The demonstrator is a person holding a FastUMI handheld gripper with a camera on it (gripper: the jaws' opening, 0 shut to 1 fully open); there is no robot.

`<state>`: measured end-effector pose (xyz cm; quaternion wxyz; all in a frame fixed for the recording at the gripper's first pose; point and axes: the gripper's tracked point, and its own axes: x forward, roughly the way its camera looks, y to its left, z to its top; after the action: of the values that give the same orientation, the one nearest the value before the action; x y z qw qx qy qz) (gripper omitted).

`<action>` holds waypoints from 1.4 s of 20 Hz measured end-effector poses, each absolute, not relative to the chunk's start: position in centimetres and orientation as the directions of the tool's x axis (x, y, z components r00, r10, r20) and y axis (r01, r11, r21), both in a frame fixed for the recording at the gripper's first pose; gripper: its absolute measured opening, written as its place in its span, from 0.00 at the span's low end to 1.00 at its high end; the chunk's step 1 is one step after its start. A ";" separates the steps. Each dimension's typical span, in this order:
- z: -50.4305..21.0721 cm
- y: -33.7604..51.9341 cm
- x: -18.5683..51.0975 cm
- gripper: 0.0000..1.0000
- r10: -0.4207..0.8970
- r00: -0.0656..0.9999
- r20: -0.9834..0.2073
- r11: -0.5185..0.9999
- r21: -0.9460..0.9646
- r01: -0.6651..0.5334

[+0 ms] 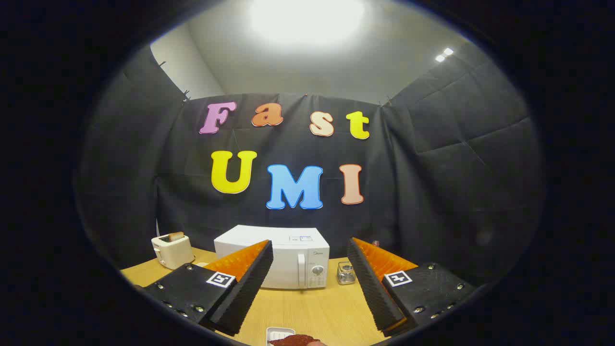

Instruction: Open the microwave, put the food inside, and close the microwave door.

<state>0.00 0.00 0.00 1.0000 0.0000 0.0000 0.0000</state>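
Reddish food (294,340) on a small white dish (278,332), lying nearest, just below and between the jaws on the wooden bench (312,307). Gripper (310,283) held well above it, jaws spread wide, grasping nothing. Likely light, soft and crumbly, so probably best lifted by the stiff dish rim rather than squeezed directly. Farther back, between the fingers, white microwave (274,257) with door closed, its vertical handle (301,270) beside the control dials offering the obvious hold for pulling. Small metal-and-glass jar (345,273) just right of the microwave. White toaster (171,250) with a slice showing, off to its left.
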 end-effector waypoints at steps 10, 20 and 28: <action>1.7 2.5 1.3 0.97 0.024 0.999 0.035 0.999 -0.037 -0.023; 1.5 2.1 1.8 0.97 -0.007 0.999 0.033 1.000 -0.009 0.008; 0.2 0.3 4.8 0.97 -0.024 0.999 0.028 0.999 -0.023 0.025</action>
<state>4.78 0.32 0.19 0.9998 -0.0116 -0.0138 -0.0121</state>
